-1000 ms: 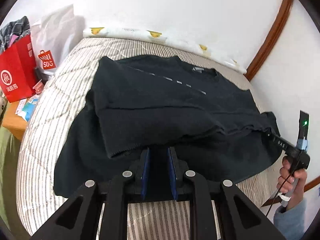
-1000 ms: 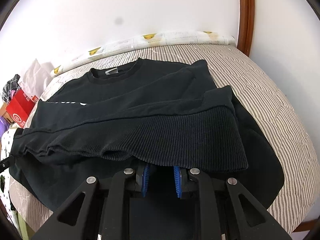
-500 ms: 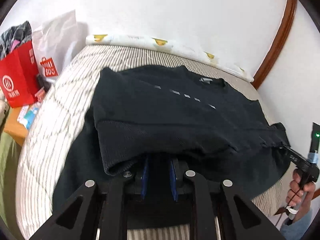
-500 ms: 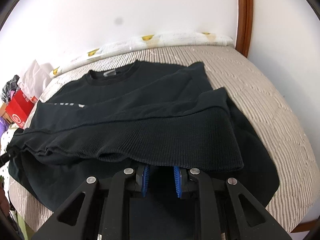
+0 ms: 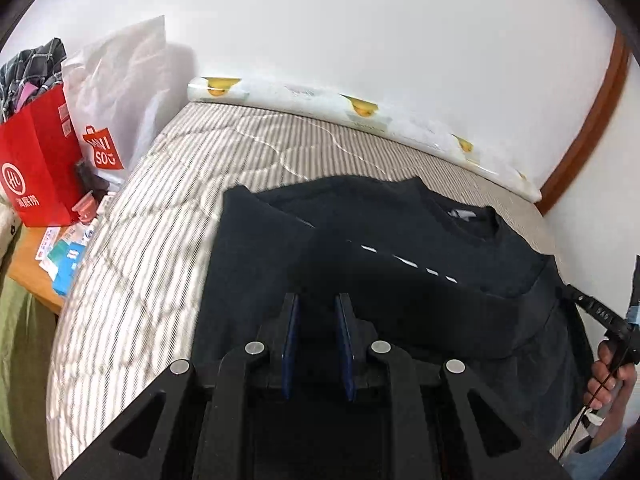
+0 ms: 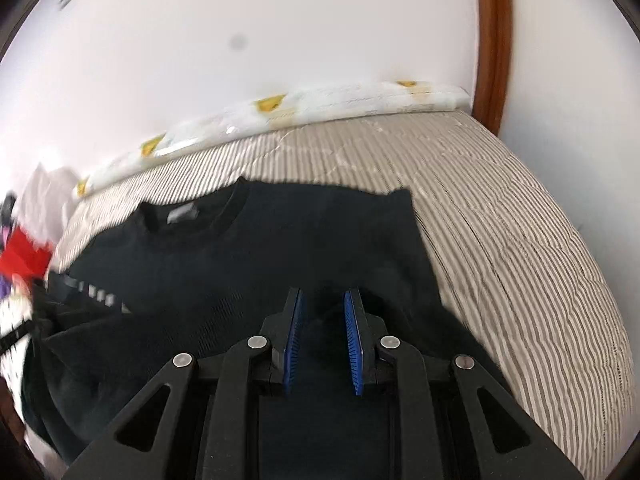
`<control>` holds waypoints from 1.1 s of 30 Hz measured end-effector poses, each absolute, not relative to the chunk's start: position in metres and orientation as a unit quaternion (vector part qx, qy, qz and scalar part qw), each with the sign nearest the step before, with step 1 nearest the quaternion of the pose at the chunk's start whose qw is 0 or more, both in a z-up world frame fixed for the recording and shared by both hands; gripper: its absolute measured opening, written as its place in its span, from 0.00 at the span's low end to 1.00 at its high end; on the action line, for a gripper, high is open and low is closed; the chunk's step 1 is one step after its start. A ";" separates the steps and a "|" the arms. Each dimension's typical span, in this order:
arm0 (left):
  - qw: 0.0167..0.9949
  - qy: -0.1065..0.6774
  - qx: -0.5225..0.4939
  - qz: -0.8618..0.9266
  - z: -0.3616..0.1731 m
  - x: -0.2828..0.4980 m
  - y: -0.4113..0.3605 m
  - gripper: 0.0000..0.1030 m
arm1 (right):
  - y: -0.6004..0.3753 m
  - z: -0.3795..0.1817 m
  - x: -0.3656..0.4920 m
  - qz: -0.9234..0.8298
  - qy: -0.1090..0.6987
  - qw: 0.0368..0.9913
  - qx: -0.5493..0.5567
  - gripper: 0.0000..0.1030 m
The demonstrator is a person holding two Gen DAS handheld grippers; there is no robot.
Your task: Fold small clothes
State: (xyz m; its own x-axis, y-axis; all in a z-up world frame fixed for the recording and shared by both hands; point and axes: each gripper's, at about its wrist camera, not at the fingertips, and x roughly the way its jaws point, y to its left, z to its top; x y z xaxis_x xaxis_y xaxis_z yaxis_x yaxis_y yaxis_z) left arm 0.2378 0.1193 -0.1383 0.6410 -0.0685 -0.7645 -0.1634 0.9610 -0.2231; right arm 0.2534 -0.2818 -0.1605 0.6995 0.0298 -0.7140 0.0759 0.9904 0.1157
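Observation:
A black sweater (image 5: 400, 256) lies on the striped bed, its lower part folded up toward the collar; it also shows in the right wrist view (image 6: 248, 264). My left gripper (image 5: 318, 304) sits low over the sweater's left side, its blue pads a narrow gap apart with dark cloth between them. My right gripper (image 6: 324, 300) sits over the sweater's right side, pads likewise a narrow gap apart with cloth between. The right gripper and the hand holding it show at the right edge of the left wrist view (image 5: 600, 316).
The striped mattress (image 6: 520, 248) reaches a white wall with a rolled white pad (image 5: 360, 112) along it. A red paper bag (image 5: 36, 168) and a white Miniso bag (image 5: 116, 92) stand left of the bed. A wooden door frame (image 6: 492, 40) stands at the right.
Both grippers carried the sweater's hem forward toward the collar and came down low onto the folded cloth. The folded layer now covers more of the chest.

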 end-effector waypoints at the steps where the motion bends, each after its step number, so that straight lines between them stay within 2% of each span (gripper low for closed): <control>1: 0.895 0.426 -0.132 0.029 -0.139 0.242 0.123 0.17 | -0.283 -0.158 0.255 -0.012 0.381 0.922 0.069 0.22; 3: 0.892 0.432 -0.126 0.029 -0.142 0.250 0.126 0.18 | -0.283 -0.155 0.260 -0.014 0.375 0.925 0.055 0.26; 7: 0.887 0.449 -0.108 0.026 -0.153 0.269 0.129 0.26 | -0.282 -0.160 0.274 -0.023 0.385 0.922 0.019 0.41; 9: 0.884 0.455 -0.102 0.020 -0.158 0.276 0.127 0.29 | -0.283 -0.164 0.279 -0.029 0.393 0.919 0.006 0.45; 14: 0.880 0.467 -0.084 0.003 -0.169 0.287 0.120 0.43 | -0.295 -0.177 0.285 -0.029 0.405 0.914 0.001 0.47; 19: 0.881 0.469 -0.053 0.011 -0.174 0.291 0.111 0.44 | -0.298 -0.188 0.296 -0.002 0.422 0.907 0.007 0.46; 20: 0.883 0.467 -0.048 0.016 -0.173 0.290 0.110 0.43 | -0.294 -0.189 0.298 0.001 0.424 0.905 -0.002 0.43; 21: 0.886 0.460 -0.045 0.023 -0.172 0.287 0.109 0.33 | -0.289 -0.190 0.299 0.001 0.426 0.905 -0.010 0.37; 22: 0.888 0.456 -0.041 0.033 -0.170 0.284 0.108 0.21 | -0.284 -0.191 0.300 -0.006 0.427 0.904 -0.020 0.24; 24: 0.892 0.449 -0.039 0.028 -0.166 0.277 0.108 0.12 | -0.273 -0.188 0.297 -0.003 0.422 0.905 -0.048 0.20; 33: 0.918 0.381 -0.105 0.035 -0.121 0.270 0.137 0.10 | -0.290 -0.123 0.269 0.007 0.313 0.950 0.011 0.18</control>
